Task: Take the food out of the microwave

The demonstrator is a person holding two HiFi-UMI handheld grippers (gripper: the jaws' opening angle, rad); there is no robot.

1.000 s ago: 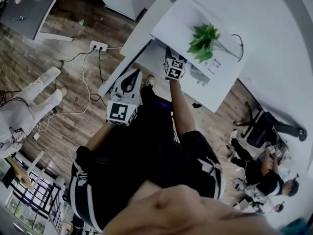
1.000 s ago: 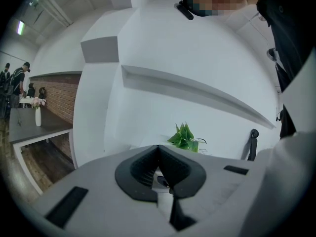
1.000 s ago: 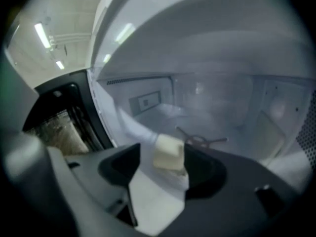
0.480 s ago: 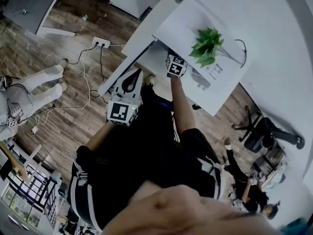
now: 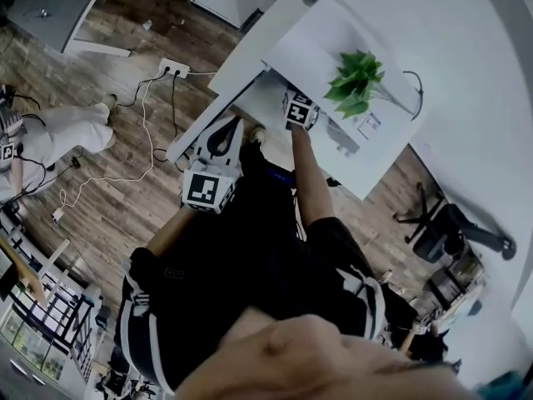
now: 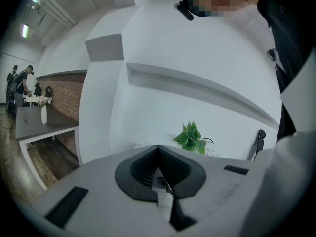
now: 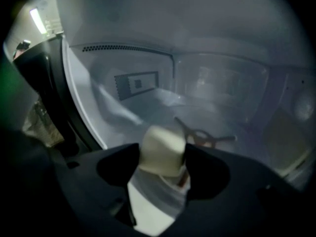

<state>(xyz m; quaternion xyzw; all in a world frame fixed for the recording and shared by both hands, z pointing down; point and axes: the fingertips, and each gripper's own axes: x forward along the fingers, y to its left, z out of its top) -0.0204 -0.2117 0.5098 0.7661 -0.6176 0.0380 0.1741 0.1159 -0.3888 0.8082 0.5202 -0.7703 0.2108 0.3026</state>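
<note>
Right tongs (image 7: 163, 151) sank, spread astride the food (image 7: 161, 157); left tongs (image 6: 158, 149) pressed together.

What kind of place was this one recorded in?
Probably an open office or lab space rather than a home kitchen. A wood-look floor carries a power strip and loose cables, a black office chair stands nearby, and the right gripper view looks into a microwave.
</note>
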